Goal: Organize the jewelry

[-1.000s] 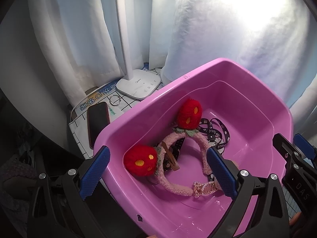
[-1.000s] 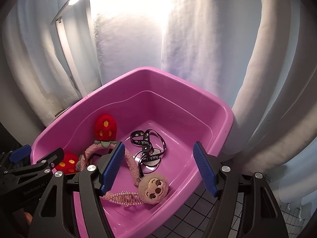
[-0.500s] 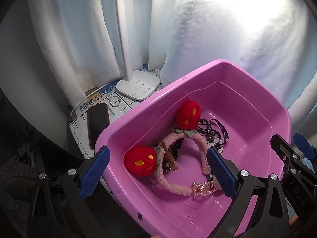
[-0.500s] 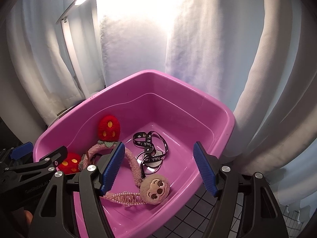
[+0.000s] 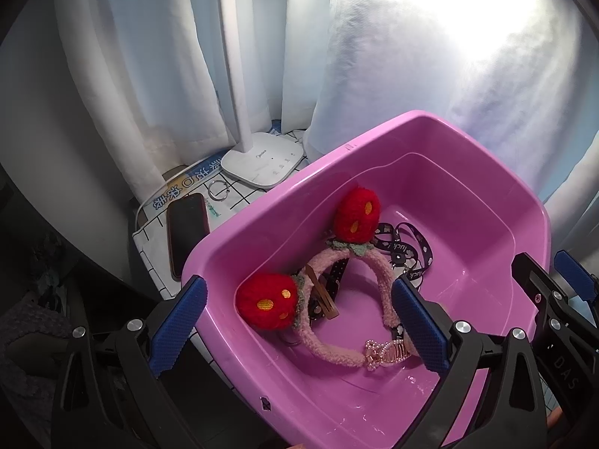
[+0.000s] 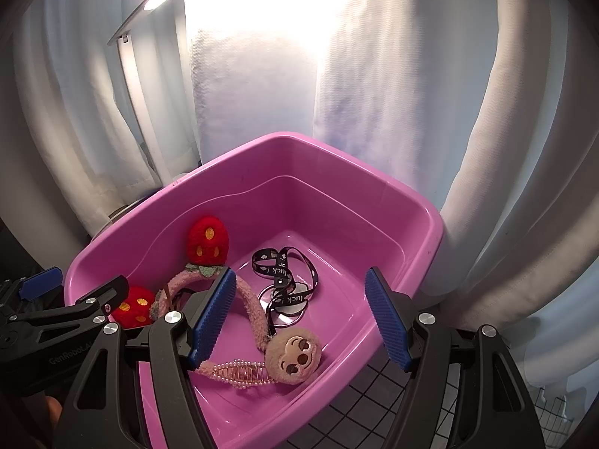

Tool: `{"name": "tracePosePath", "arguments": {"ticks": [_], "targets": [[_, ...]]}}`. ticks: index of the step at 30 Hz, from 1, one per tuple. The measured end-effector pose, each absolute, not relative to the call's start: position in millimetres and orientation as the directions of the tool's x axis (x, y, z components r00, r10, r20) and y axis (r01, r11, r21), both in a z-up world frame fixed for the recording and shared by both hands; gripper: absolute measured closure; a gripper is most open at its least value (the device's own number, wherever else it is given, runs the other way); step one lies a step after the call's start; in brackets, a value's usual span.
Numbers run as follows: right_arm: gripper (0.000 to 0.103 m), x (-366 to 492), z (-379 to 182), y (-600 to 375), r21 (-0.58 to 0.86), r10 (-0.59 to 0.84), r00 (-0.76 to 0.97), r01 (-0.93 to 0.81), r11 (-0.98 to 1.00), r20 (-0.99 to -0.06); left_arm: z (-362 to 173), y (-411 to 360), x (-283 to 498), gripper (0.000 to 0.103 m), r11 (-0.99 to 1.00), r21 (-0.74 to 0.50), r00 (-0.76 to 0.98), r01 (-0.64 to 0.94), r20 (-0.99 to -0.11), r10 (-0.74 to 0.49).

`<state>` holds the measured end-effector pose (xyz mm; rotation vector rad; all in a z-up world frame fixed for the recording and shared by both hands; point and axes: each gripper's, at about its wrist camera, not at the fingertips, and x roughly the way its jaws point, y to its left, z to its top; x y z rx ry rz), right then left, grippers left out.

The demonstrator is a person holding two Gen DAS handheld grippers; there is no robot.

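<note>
A pink plastic basin point(image 5: 441, 127) point(image 6: 430, 224) holds a fuzzy pink headband point(image 5: 329, 348) point(image 6: 247, 299) with two red strawberry pompoms, a pearl hair claw point(image 5: 385, 351) point(image 6: 243, 372), a brown hair clip point(image 5: 322, 295), a black lanyard point(image 5: 408, 247) point(image 6: 280, 273) and a plush sloth face point(image 6: 294, 351). My left gripper point(image 5: 299, 321) is open and empty, held above the basin's near left part. My right gripper point(image 6: 299, 321) is open and empty above the basin's near right part. Each gripper shows at the edge of the other's view.
A white desk lamp point(image 5: 258, 161) stands on the grid-patterned cloth behind the basin. A dark phone point(image 5: 187, 232) and a metal ring point(image 5: 219, 189) lie beside the lamp's base. White curtains point(image 6: 486, 131) hang close behind and to the right.
Both grippers have drawn back and up a little from the basin. Both stay open and empty. The items in the basin have not moved.
</note>
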<state>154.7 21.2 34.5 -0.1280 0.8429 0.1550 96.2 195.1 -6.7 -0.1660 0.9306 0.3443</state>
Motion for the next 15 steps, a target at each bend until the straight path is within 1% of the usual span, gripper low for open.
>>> {"name": "tracePosePath", "arguments": {"ticks": [15], "targets": [[0.035, 150.4, 34.9, 18.6, -0.049, 0.097, 0.655, -0.201, 0.978, -0.75, -4.6, 195.2, 93.2, 0.006, 0.934, 0.012, 0.548, -0.358, -0.807, 0.22]]}}
